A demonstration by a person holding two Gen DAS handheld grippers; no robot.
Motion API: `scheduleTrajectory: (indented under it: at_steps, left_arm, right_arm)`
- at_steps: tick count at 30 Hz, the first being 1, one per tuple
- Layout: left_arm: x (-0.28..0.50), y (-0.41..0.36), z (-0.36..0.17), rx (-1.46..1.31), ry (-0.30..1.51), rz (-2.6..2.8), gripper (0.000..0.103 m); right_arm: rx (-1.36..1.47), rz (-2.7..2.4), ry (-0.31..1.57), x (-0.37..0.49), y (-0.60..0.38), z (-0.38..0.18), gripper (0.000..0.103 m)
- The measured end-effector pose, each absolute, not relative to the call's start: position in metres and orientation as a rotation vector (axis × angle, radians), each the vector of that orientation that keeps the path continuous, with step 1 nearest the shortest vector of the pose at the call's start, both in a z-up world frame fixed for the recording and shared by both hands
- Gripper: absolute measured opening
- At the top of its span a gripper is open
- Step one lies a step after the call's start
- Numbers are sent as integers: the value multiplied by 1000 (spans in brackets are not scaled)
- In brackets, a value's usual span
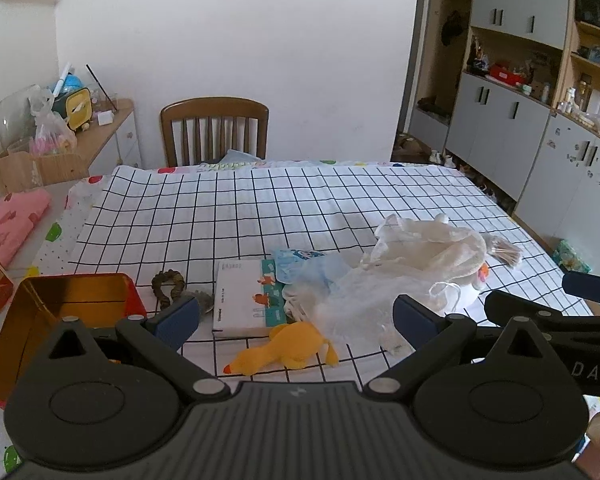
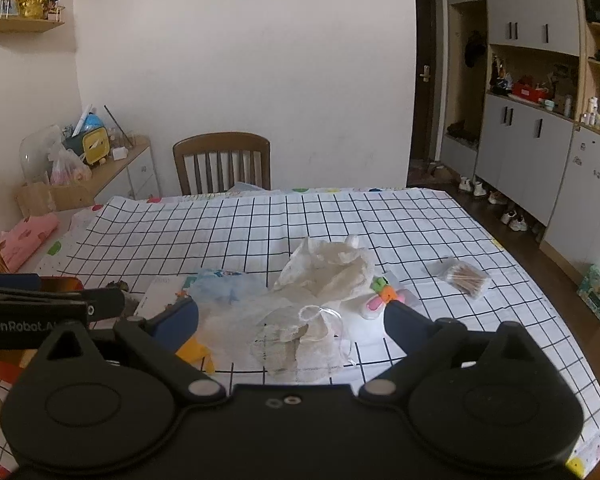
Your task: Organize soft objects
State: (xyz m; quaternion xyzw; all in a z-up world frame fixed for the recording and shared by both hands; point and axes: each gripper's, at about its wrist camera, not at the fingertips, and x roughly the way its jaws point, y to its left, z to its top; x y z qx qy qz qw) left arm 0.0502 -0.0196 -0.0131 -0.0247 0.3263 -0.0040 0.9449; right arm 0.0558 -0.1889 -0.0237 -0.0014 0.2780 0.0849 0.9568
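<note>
A heap of soft things lies mid-table on the checked cloth: a cream fluffy cloth [image 1: 432, 252] [image 2: 332, 264], a sheer white mesh bag [image 1: 356, 300] [image 2: 296, 336] and a pale blue packet [image 1: 304, 268] [image 2: 224, 288]. A yellow plush duck [image 1: 288, 350] [image 2: 194, 354] lies in front of a picture book [image 1: 244, 296]. My left gripper [image 1: 296, 316] hovers open above the duck and book. My right gripper [image 2: 292, 316] is open over the mesh bag, nothing between its fingers.
A gold tin box [image 1: 60, 312] stands open at the near left, a dark braided ring [image 1: 168, 286] beside it. A bag of cotton swabs [image 2: 464, 276] and a small colourful toy [image 2: 380, 296] lie right of the heap. A wooden chair [image 2: 222, 160] stands at the table's far edge.
</note>
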Motion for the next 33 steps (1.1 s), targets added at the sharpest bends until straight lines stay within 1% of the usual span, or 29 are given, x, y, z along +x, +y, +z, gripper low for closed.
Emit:
scheduleTrajectory:
  at_steps: [4,10,13,15,21,26,28,32,33]
  left_arm:
    - [63,-24,-19,-50,675,2,103]
    - [80,-30,-30,-44,678,14,103]
    - [88,-32,-39,-45,691,12,103]
    - [93,-32,-45,-49,706,37,103]
    - [107,-33,-58,-56,711,26,103]
    - [118,-49,-65,-25,713,-32,103]
    - [123,-57,-68,-9,714,-55,103]
    - [135,-72,-78,21,736,-73,103]
    - [137,-75,-80,24,738,-76,103]
  right_arm:
    - [3,180,588,71,-195,-31,98]
    - [2,199,619,94,-201,-39,94]
    - [-2,214,637,106,-203,-43,89]
    - [-6,221,648,113,-205,-46,88]
    - [-28,218,667,136,-213,-53,87]
    - [-57,205,668,158,-220,-56,85]
    - [-69,200,670,166,-222,-57,80]
    - [-89,207,679,180,-225,-60,76]
    - [-97,209,683,183,-225,-61,73]
